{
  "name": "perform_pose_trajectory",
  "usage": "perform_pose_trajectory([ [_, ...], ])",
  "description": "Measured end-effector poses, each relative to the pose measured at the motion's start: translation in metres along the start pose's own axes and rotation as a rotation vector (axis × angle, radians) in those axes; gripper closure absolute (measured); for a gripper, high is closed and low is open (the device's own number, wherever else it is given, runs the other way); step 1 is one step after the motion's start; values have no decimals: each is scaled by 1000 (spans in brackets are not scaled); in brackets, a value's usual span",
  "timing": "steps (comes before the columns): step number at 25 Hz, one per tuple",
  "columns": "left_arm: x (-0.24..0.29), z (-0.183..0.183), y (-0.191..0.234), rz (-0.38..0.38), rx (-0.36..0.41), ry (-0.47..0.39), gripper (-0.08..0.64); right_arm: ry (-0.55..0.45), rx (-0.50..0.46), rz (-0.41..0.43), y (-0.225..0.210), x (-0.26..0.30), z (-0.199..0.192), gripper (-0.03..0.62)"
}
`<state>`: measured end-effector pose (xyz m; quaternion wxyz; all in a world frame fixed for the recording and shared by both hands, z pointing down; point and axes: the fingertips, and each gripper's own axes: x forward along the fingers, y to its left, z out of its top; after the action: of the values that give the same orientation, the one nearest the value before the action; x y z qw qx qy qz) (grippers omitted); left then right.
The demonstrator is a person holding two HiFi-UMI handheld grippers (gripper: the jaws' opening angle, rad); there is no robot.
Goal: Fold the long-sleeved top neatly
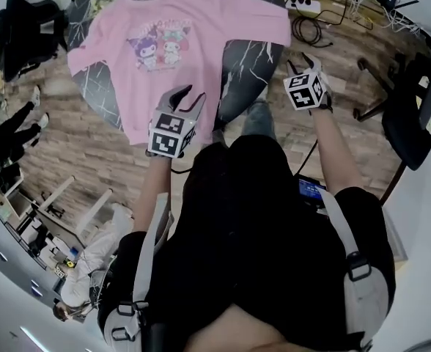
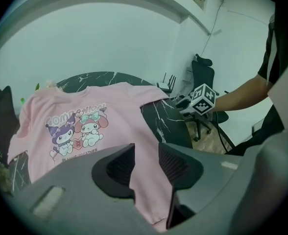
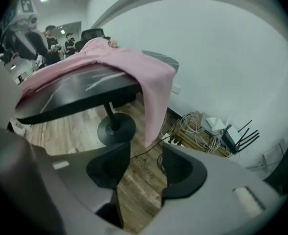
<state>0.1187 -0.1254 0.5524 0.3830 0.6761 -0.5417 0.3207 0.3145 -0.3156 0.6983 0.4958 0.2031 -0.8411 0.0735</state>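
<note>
While the long-sleeved top (image 1: pixel 179 42) lies spread and unfolded on the surface (image 1: pixel 245 64) at twelve o'clock, one sleeve draping off at two, every fold is left. My left fingers (image 2: pixel 119 166) hover apart above its hem; my right fingers (image 3: pixel 109 166), apart and empty, angle down toward the floor.

I'm looking into an office-type workroom. Swivel office chairs (image 2: pixel 203 80) stand on wood-plank flooring (image 1: pixel 69 138). A router (image 3: pixel 234 137) and a tangle of cables (image 3: pixel 190 126) lie along the plain pale wall (image 3: pixel 207 58) (a power strip (image 1: pixel 304 6) too). Other people (image 3: pixel 53 43) are in the background, behind a dark marble-pattern table (image 1: pixel 248 64).
</note>
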Motion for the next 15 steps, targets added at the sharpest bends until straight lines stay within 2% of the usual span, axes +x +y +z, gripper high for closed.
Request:
perform_pose_trajectory([
  [6,9,-10,5,40,-73,33,400,44,-67,52,-1,38,-6,410],
  [15,7,-23,2,67,-117,72,400,8,-98,75,-5,70,14,407],
])
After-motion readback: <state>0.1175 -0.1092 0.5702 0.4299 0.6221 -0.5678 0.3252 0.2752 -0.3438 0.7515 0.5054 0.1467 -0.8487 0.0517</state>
